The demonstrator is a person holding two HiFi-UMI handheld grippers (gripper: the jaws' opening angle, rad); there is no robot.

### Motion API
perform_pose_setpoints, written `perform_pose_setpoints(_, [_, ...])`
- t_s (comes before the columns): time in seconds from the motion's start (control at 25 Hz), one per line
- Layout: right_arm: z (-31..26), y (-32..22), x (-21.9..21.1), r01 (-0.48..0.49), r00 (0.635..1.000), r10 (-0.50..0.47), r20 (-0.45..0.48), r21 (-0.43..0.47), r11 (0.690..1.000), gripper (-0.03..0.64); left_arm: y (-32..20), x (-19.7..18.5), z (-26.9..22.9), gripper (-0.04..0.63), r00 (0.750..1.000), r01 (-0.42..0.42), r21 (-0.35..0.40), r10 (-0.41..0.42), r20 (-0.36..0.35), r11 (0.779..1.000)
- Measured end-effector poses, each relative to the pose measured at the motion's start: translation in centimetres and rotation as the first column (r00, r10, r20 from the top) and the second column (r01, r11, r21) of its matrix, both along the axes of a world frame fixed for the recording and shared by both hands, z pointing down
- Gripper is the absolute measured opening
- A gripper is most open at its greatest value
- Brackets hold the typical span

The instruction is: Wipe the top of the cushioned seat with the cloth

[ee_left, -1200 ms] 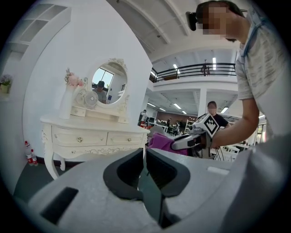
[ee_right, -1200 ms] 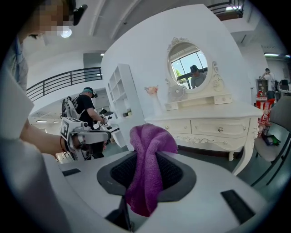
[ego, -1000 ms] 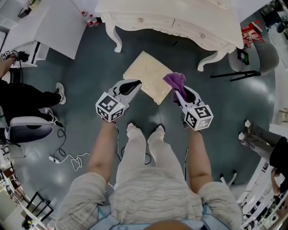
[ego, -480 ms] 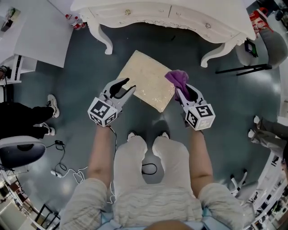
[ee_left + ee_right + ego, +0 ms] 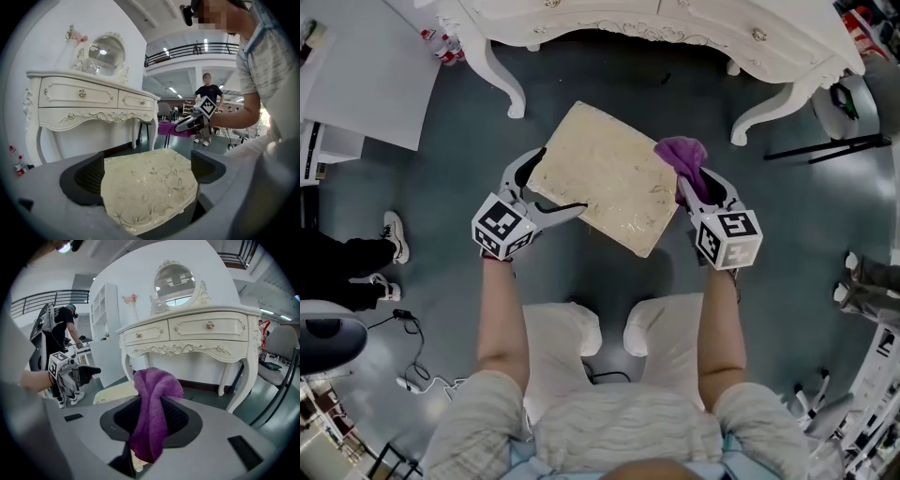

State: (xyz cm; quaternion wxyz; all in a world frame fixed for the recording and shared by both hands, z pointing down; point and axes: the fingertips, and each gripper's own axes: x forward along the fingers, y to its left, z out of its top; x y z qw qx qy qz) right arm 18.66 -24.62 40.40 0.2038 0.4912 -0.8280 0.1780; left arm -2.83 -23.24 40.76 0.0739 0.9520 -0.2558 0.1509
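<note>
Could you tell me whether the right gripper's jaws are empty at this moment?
No, in the right gripper view the purple cloth is pinched between the jaws of the right gripper.

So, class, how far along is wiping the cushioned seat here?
Done: the cloth is clamped in the right gripper. In hand: the left gripper, whose fingers have just been opening, straddles a corner of the seat without gripping it. Left: all the wiping; the cloth is only at the seat's right edge.
</note>
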Motion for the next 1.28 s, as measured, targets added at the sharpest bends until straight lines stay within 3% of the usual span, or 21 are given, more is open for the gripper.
perform_pose_setpoints(0.24, [3.2,-1.0,0.4,-0.046,0.995,0.05,-0.092,0.05,0.998,0.114,-0.5,-2.1,5.7,0.591,0.998,-0.049,-0.018,0.049,0.043,0.999])
perform_pose_setpoints(0.48, [5.2,-0.9,0.6,-0.086,0.99,0.094,-0.104,0.075,0.993,0.114,-0.9,-4.6,10.0,0.591,0.993,-0.089,-0.037,0.091,0.079,0.995])
perform_pose_setpoints(0.6, [5.5,-0.8,0.7,-0.105,0.989,0.113,-0.098,0.082,0.991,0.114,-0.8,-4.7,11.4,0.591,0.99,-0.123,-0.059,0.126,0.061,0.991])
perform_pose_setpoints(0.68, [5.8,-0.7,0.7,-0.112,0.988,0.119,-0.098,0.077,0.991,0.114,-0.7,-4.6,11.5,0.59,0.991,-0.118,-0.046,0.121,0.05,0.992])
perform_pose_setpoints(0.92, [5.9,-0.6,0.9,-0.113,0.983,0.121,-0.139,0.068,0.991,0.114,-0.6,-4.2,12.2,0.589,0.992,-0.073,0.007,0.072,0.101,0.997])
perform_pose_setpoints(1.28, [6.2,-0.2,1.7,-0.128,0.975,0.137,-0.174,0.06,0.99,0.114,1.6,-3.6,12.0,0.588,0.997,0.004,-0.011,-0.003,0.078,1.0])
